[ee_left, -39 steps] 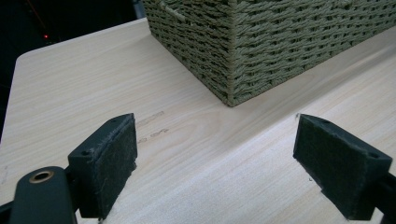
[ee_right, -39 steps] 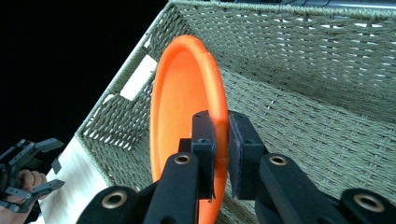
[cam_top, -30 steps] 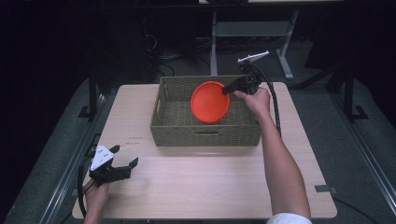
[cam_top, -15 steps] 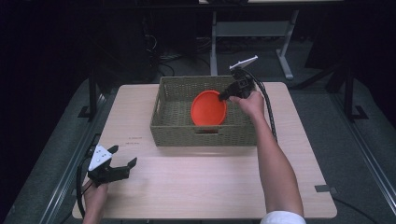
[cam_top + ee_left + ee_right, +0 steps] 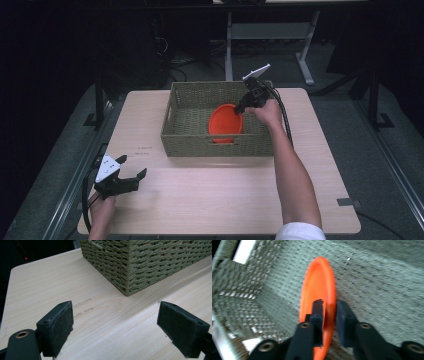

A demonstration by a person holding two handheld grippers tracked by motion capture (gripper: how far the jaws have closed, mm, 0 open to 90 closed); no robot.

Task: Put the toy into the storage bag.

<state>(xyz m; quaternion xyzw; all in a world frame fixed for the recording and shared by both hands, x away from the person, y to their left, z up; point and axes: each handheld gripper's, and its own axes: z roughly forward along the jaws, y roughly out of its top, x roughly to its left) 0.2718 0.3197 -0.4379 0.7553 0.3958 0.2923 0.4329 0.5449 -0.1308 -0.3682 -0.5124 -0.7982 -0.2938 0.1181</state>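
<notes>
1. Where the worktop (image 5: 215, 200) comes closest to the person, at its near left corner, a hand (image 5: 101, 214) holds the left claw (image 5: 131, 170) just above the pale wood, a grey three-cornered plate on its top.
2. In the left gripper view that claw (image 5: 115, 322) has its two black padded jaws spread wide with bare wood between them and nothing in its grip.
3. A few small dark marks (image 5: 83, 307) sit on the wood just beyond the left jaw in that view.
4. Past the open stretch of worktop, a green woven basket (image 5: 190, 142) stands at the middle of the far half; in the left gripper view its near corner (image 5: 126, 277) rises beyond the jaws, well apart from them.
5. From the near right, a bare forearm (image 5: 295, 175) reaches over the worktop to the basket's right side, where the hand (image 5: 267, 111) holds the right claw (image 5: 239, 109), pointed down into the basket.
6. The right gripper view shows this claw (image 5: 329, 315) with its jaws closed on the rim of an orange plate (image 5: 318, 292), one jaw on each face.
7. The plate (image 5: 226, 122) stands on edge, tilted, inside the basket in its near right part, its lower edge hidden behind the near wall in the high view.
8. Beyond the worktop lie dark floor and the legs of a metal frame (image 5: 230, 40).
</notes>
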